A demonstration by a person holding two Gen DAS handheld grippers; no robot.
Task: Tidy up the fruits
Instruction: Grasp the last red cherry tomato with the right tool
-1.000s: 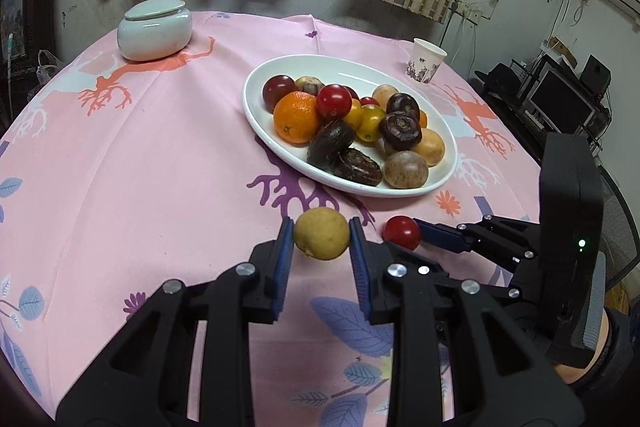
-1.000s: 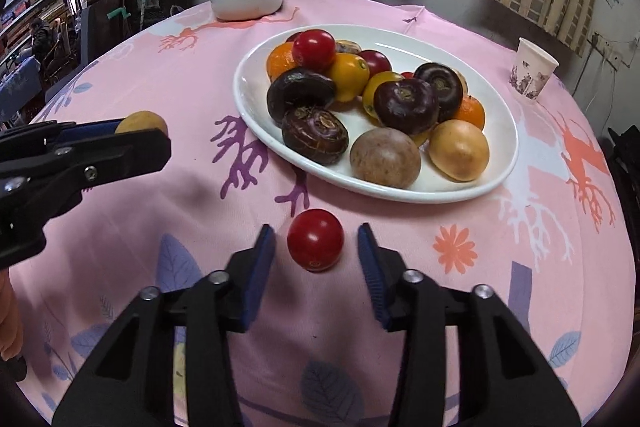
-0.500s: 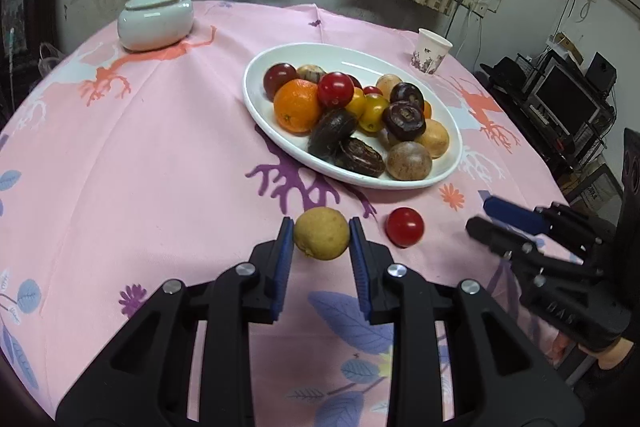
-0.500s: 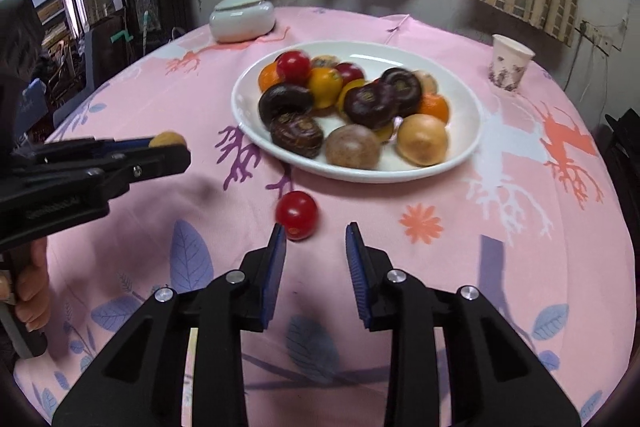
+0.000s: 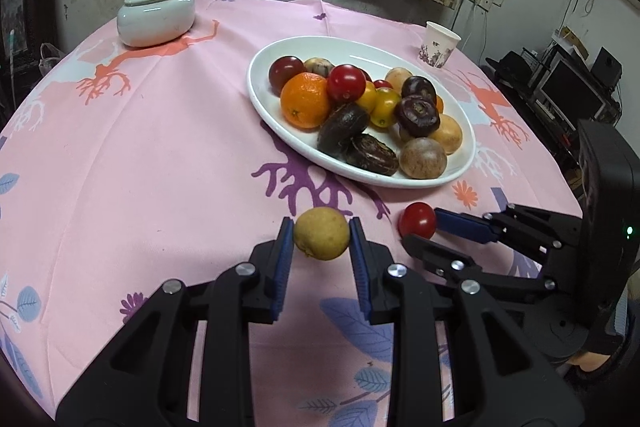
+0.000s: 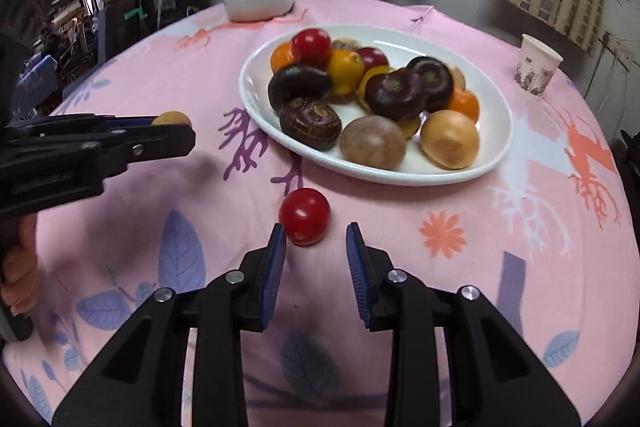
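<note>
My left gripper [image 5: 322, 239] is shut on a small yellow fruit [image 5: 322, 234] and holds it above the pink tablecloth, short of the white oval plate [image 5: 280, 119]. The plate is piled with oranges, red and yellow tomatoes and dark purple fruits. My right gripper [image 6: 316, 241] is open, and a red tomato [image 6: 305, 215] lies on the cloth just ahead of its fingertips, nearer the left finger. The tomato also shows in the left wrist view [image 5: 417, 220], with the right gripper [image 5: 426, 227] around it. The left gripper with its yellow fruit [image 6: 172, 118] shows at the left of the right wrist view.
A white lidded ceramic jar [image 5: 156, 14] stands at the far left of the round table. A paper cup [image 5: 440, 45] stands at the far right behind the plate. Curtains and a wall lie behind; electronics sit off the table's right side.
My right gripper pulled back from the red tomato, then came forward again, so the tomato lies at its open fingertips. My left gripper has stayed shut on the yellow fruit.
</note>
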